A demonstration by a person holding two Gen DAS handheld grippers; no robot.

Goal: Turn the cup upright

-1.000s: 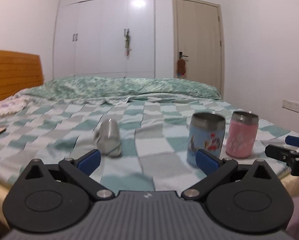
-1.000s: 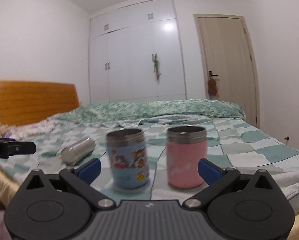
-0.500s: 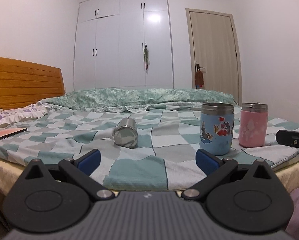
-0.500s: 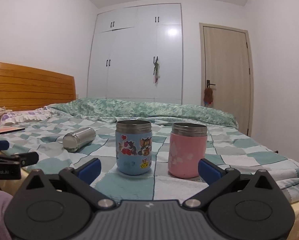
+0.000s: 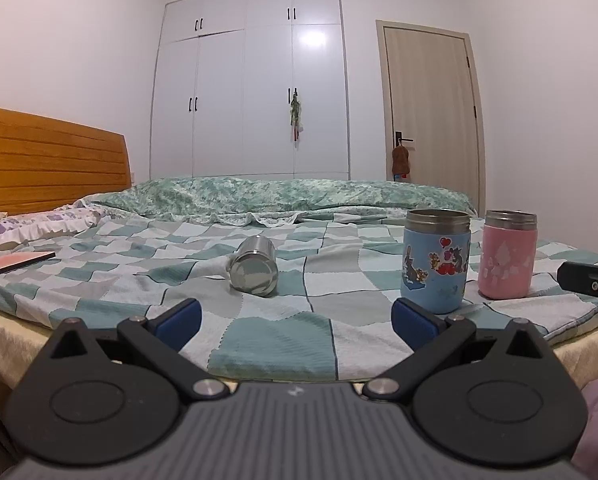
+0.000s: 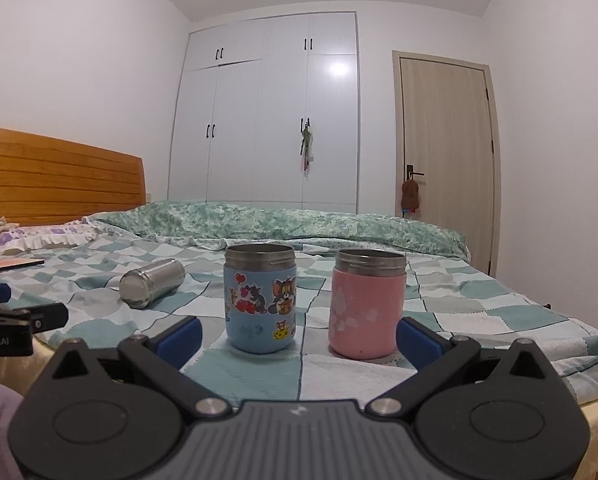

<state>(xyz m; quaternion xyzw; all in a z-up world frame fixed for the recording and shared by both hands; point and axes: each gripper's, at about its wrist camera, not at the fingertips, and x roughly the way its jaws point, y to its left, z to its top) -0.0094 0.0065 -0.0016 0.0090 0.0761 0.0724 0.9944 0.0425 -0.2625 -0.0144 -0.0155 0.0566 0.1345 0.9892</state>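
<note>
A steel cup point(image 5: 255, 271) lies on its side on the checked bedspread point(image 5: 275, 332), its flat end toward me; it also shows in the right wrist view point(image 6: 151, 283). A blue cartoon cup point(image 5: 435, 266) point(image 6: 260, 298) and a pink cup point(image 5: 507, 253) point(image 6: 366, 303) stand upright to its right. My left gripper point(image 5: 295, 320) is open and empty at the bed's near edge, short of the steel cup. My right gripper point(image 6: 299, 338) is open and empty in front of the blue and pink cups.
A folded green quilt point(image 5: 283, 196) lies across the far side of the bed. A wooden headboard point(image 5: 51, 160) and pillows point(image 5: 31, 224) are at the left, with a flat book point(image 5: 15, 262). White wardrobe point(image 5: 251, 84) and door point(image 5: 431, 108) stand behind.
Both grippers have dropped lower and drawn back toward the bed's near edge, so the cups look level with the cameras. The cups have not moved. Both stay open.
</note>
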